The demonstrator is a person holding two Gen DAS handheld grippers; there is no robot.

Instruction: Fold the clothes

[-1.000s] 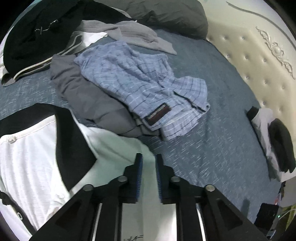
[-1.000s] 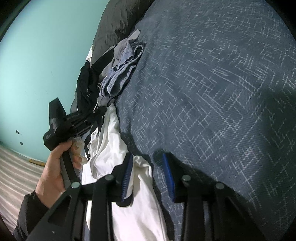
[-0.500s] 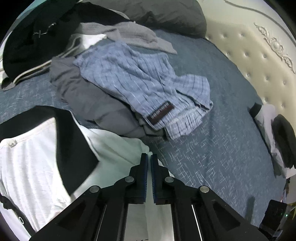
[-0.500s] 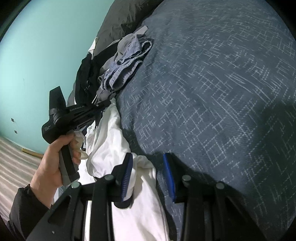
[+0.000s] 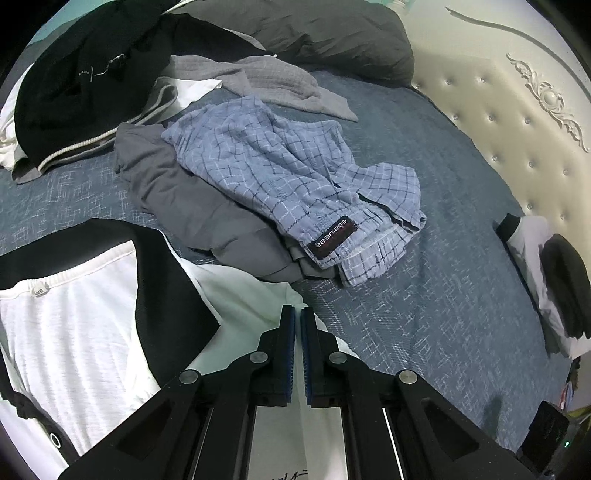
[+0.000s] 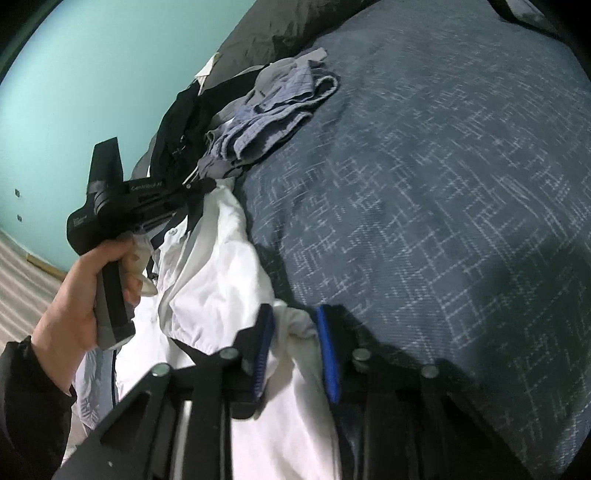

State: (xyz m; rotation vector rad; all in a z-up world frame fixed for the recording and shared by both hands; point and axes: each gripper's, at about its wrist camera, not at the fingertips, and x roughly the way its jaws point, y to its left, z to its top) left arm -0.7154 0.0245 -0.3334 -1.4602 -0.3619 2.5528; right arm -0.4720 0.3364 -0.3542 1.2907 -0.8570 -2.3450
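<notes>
Left wrist view only: tufted cream headboard (image 5: 517, 122), dark pillow (image 5: 314, 33), black jacket (image 5: 85, 85), plus folded dark items right of the checked boxers (image 5: 295, 177).

White-and-black shirt (image 5: 74, 332) lies crumpled left of the boxers on the blue woven bedspread (image 5: 424, 295). Left gripper (image 5: 297, 314) is pressed together, pinching the shirt's thin white edge.

Right wrist view only: teal wall (image 6: 92, 92), a hand (image 6: 81, 295) on the left tool's grip. Right gripper (image 6: 295, 332) is closing, bunched white cloth between the blue pads, not clearly pressed.
</notes>
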